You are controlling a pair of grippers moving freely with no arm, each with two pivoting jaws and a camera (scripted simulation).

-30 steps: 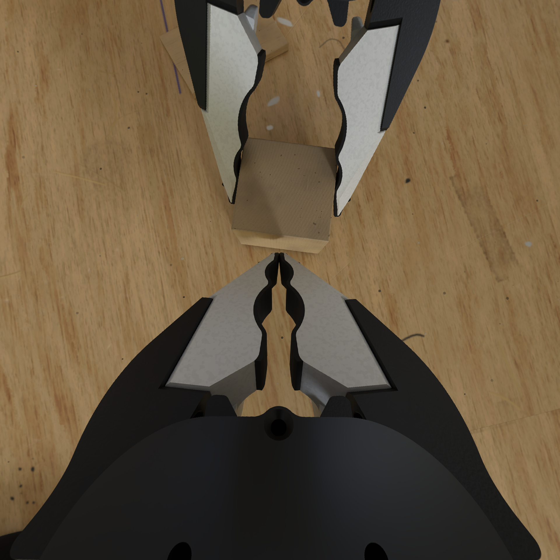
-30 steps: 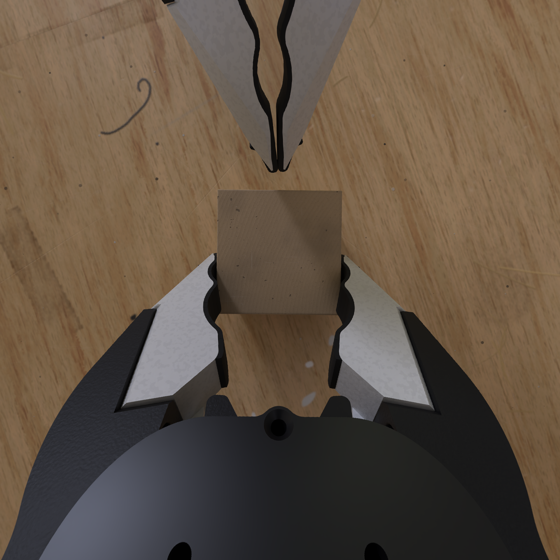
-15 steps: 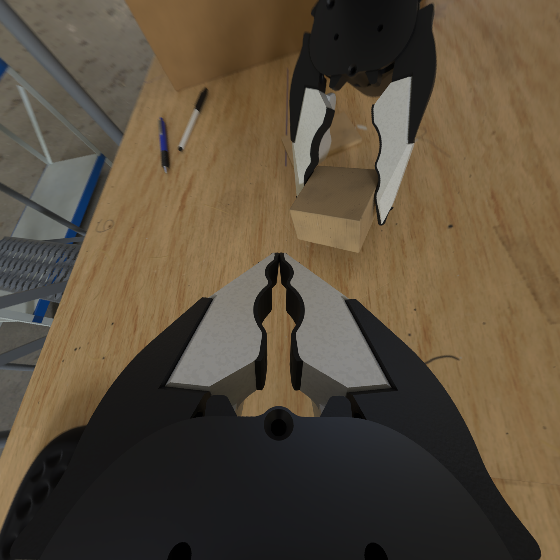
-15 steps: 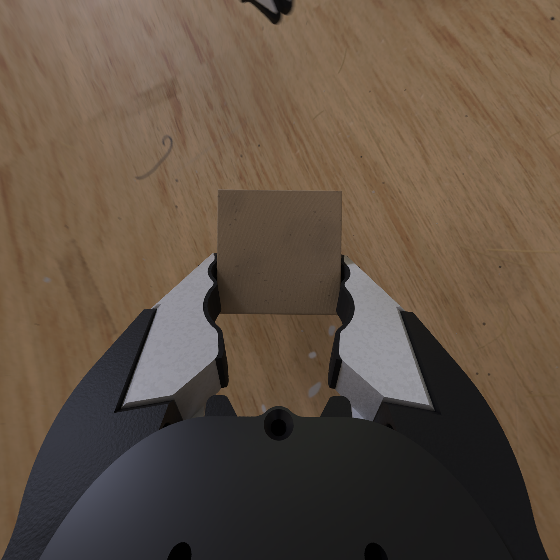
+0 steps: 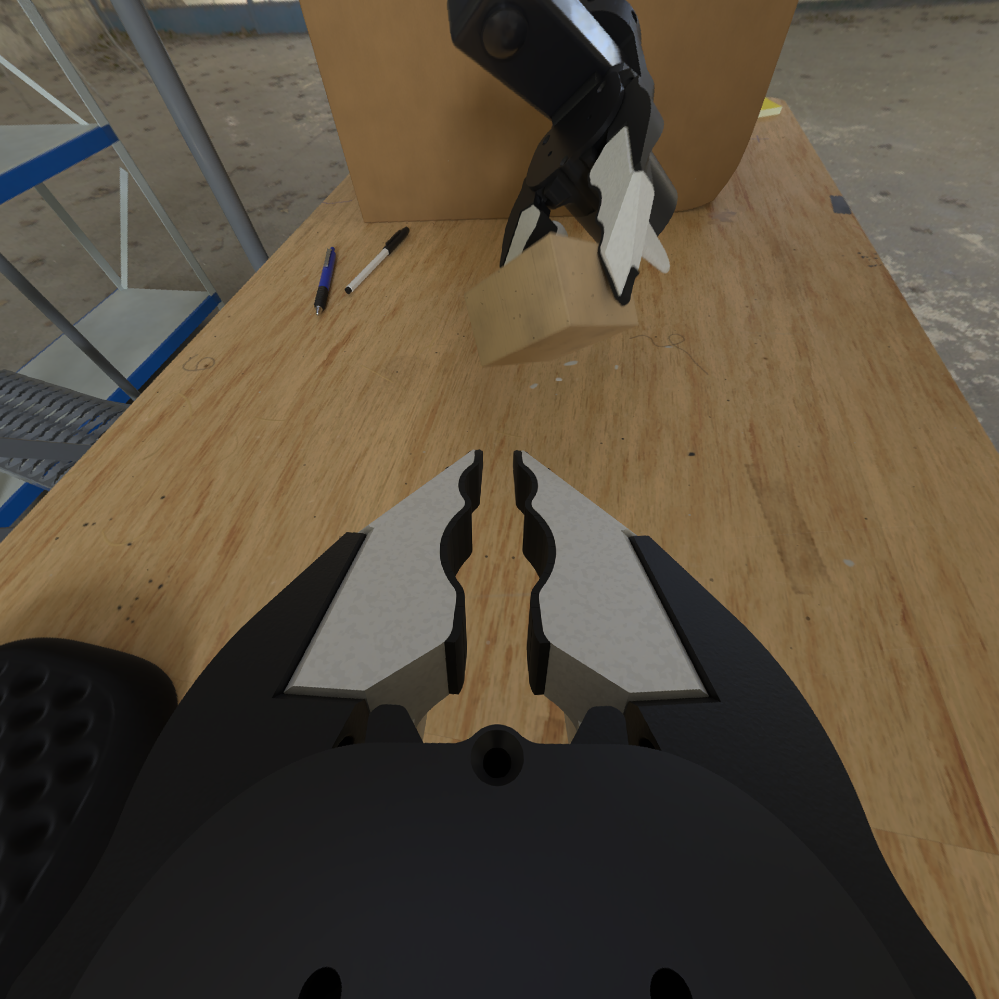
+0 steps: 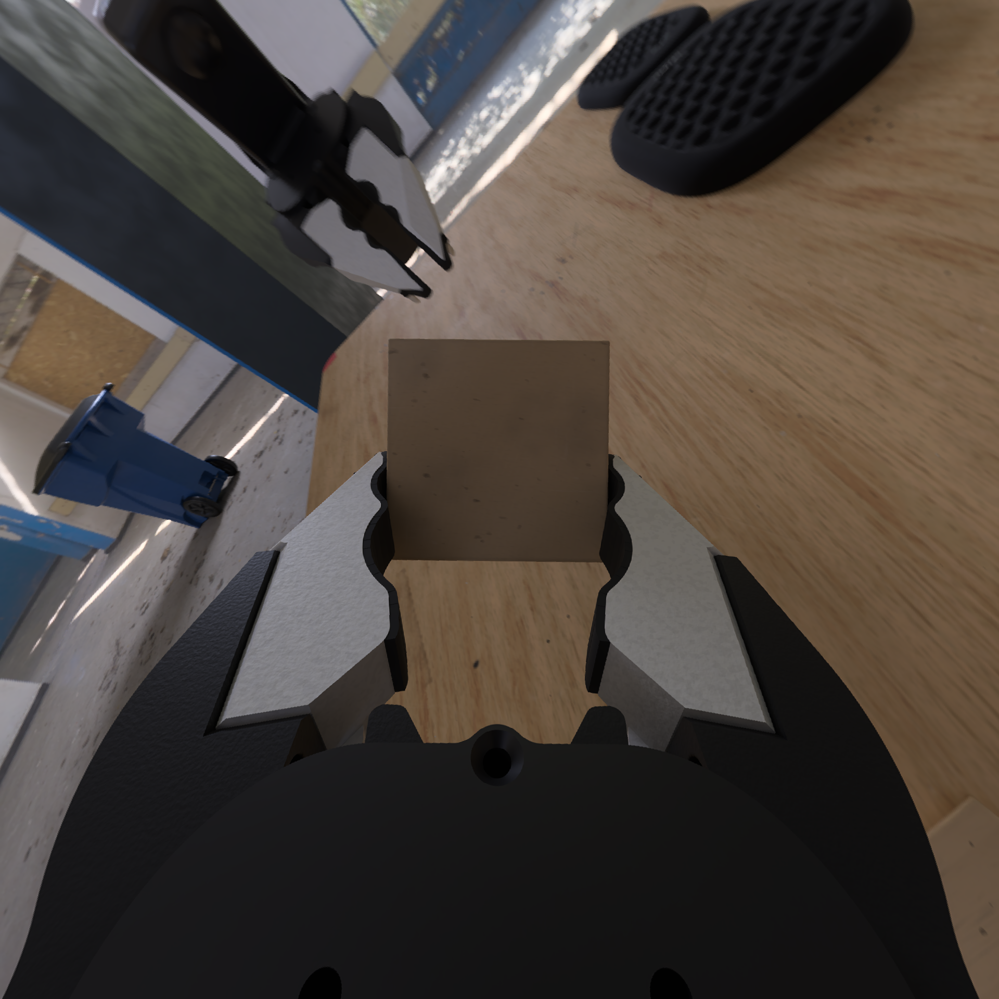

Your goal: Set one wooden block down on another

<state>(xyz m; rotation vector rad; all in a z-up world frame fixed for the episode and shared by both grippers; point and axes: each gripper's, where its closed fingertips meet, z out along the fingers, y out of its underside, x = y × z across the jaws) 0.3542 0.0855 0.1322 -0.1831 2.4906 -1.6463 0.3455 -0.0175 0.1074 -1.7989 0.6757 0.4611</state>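
My right gripper [image 6: 497,470] is shut on a light wooden block [image 6: 497,448], which sits square between its fingertips. In the left wrist view, the right gripper [image 5: 567,270] holds this block [image 5: 546,302] tilted in the air above the wooden table [image 5: 703,486]. My left gripper [image 5: 497,454] is empty, with its jaws a narrow gap apart, low over the table and well short of the block. It also shows in the right wrist view [image 6: 435,275], beyond the block to the left. No second block is in view.
A large cardboard box [image 5: 540,108] stands at the table's far end, with a blue pen [image 5: 324,281] and a black-capped marker [image 5: 378,259] before it. Black dimpled pads [image 6: 757,97] lie on the table. A metal shelf frame [image 5: 162,162] stands past the left edge.
My right gripper has lifted the block off the table and tilted it. My left gripper has drawn back and risen, and its jaws have parted slightly.
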